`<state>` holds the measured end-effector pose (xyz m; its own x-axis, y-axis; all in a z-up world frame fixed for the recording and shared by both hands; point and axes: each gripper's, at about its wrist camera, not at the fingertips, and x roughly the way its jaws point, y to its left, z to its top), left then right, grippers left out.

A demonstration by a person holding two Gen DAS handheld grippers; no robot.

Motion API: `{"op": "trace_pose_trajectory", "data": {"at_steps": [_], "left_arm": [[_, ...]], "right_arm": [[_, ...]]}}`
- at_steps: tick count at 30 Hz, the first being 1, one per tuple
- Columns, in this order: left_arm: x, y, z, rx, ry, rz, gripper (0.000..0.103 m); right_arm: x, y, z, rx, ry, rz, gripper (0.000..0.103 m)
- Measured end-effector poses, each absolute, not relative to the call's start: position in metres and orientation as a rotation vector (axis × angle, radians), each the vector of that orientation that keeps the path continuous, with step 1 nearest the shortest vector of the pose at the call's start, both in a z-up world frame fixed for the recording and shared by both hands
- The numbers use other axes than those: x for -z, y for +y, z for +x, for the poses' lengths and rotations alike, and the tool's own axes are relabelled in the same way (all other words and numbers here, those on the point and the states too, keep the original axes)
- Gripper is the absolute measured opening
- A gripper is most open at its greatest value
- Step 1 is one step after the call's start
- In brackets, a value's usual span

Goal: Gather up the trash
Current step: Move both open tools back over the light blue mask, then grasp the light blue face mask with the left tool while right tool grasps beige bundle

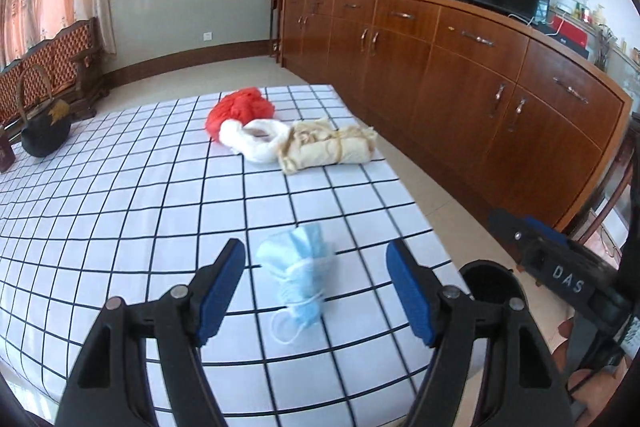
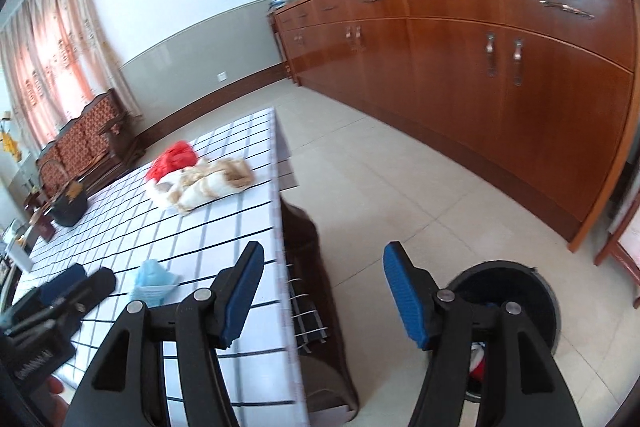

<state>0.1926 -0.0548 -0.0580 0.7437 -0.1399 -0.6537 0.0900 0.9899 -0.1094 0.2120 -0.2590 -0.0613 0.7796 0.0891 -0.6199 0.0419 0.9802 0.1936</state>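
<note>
1. Bench carried the trash: blue face mask near the front edge, red, white and beige wads well beyond.
2. Bin sat on the floor beside the bench; only the right view showed inside it.
3. Left claw was open around the mask, not touching; best to drop lower and pinch the bunched middle, not the ear loop.
4. Right claw was open and empty.

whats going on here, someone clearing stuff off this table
A person holds a gripper in each hand, collecting trash. The left gripper hangs open over a crumpled light-blue face mask on the checked tablecloth, not gripping it. The right gripper is open and empty beside the round black bin on the floor.
</note>
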Motion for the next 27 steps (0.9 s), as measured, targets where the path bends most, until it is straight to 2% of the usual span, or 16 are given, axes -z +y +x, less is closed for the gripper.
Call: {"op": "trace_pose_trajectory", "data": {"at_steps": [17,21,24,26,27], "left_arm": [[0.098,-0.047,0.212,0.111,0.809,-0.078,0.073],[0.104,-0.042,0.215,0.109,0.824,-0.089,0.057],[0.106,-0.042,0.215,0.115,0.818,-0.076,0.049],[0.105,-0.042,0.216,0.126,0.815,-0.073,0.030],[0.105,-0.040,0.217,0.127,0.817,-0.078,0.027]], "right_arm": [[0.077,-0.228,0.228,-0.057,0.727,0.157,0.064],[0.079,-0.224,0.233,-0.065,0.735,0.153,0.064],[0.080,-0.219,0.237,-0.073,0.741,0.149,0.064],[0.081,-0.213,0.240,-0.082,0.744,0.147,0.064],[0.081,-0.211,0.242,-0.088,0.747,0.148,0.064]]}}
